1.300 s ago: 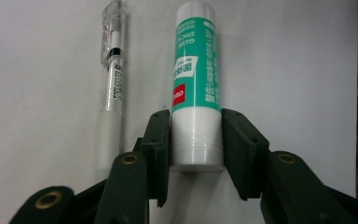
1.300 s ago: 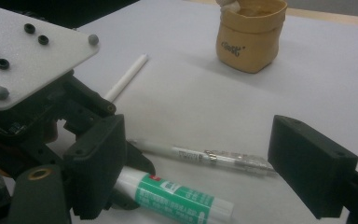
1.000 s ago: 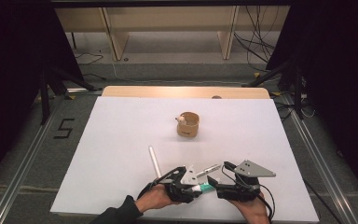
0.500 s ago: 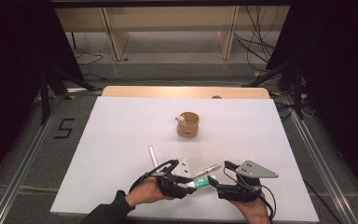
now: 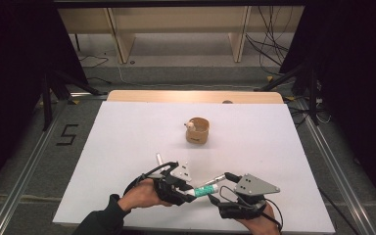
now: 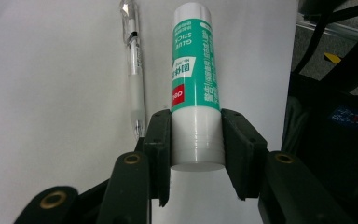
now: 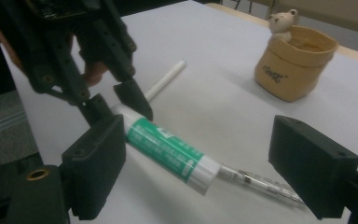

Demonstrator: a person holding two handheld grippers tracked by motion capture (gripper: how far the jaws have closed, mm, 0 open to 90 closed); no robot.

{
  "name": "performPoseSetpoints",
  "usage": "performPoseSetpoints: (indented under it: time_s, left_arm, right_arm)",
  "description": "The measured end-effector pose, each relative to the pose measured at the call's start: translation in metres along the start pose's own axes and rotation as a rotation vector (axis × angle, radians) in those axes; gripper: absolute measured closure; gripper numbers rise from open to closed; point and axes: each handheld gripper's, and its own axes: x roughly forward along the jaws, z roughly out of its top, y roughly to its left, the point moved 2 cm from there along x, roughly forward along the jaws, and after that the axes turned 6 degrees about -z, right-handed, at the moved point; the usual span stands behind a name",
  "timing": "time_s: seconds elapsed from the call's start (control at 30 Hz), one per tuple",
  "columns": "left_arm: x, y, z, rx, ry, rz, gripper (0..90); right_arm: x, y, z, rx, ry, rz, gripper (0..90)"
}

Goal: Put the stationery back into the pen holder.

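My left gripper is shut on the white lower end of a green and white glue stick. In the high view the left gripper holds the glue stick just above the white table, pointing right. My right gripper stands open, its jaws wide on either side of the glue stick's free end without touching it. In the high view the right gripper is at the front right. A clear pen lies on the table under the stick's tip.
A tan pouch-like cup with a small bear figure stands mid-table, also in the right gripper view. A white pen lies just behind the left hand. A wooden strip runs along the far edge.
The left gripper has risen and drawn a little to the left with the glue stick in it, now covering part of the white pen. The right gripper has shifted slightly.
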Motion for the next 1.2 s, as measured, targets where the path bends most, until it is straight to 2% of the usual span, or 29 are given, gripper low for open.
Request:
performPoseSetpoints:
  time_s: [0.13, 0.23, 0.47, 0.63, 0.77, 1.0, 1.2]
  left_arm:
    - [-0.002, 0.002, -0.001, -0.008, 0.020, -0.009, 64.2]
    - [-0.003, 0.002, -0.002, -0.016, 0.028, -0.019, 64.3]
    - [-0.006, 0.001, -0.002, -0.018, 0.042, -0.034, 64.2]
    - [-0.006, 0.001, -0.002, -0.017, 0.051, -0.047, 64.2]
    - [-0.007, 0.000, -0.002, -0.022, 0.059, -0.057, 64.3]
    - [-0.010, -0.001, 0.000, -0.021, 0.066, -0.056, 64.2]
    - [-0.014, -0.004, 0.002, -0.012, 0.079, -0.046, 64.2]
  right_arm:
    - [0.004, 0.009, 0.002, -0.062, 0.016, 0.014, 19.6]
    - [0.006, 0.015, 0.003, -0.098, 0.029, 0.041, 19.6]
    - [0.013, 0.030, 0.004, -0.224, 0.073, 0.053, 19.6]
    - [0.020, 0.042, 0.004, -0.354, 0.102, 0.037, 19.6]
    - [0.024, 0.051, 0.003, -0.435, 0.114, 0.015, 20.0]
    - [0.030, 0.058, 0.003, -0.525, 0.133, -0.021, 21.6]
    - [0.037, 0.067, -0.001, -0.648, 0.153, -0.081, 24.2]
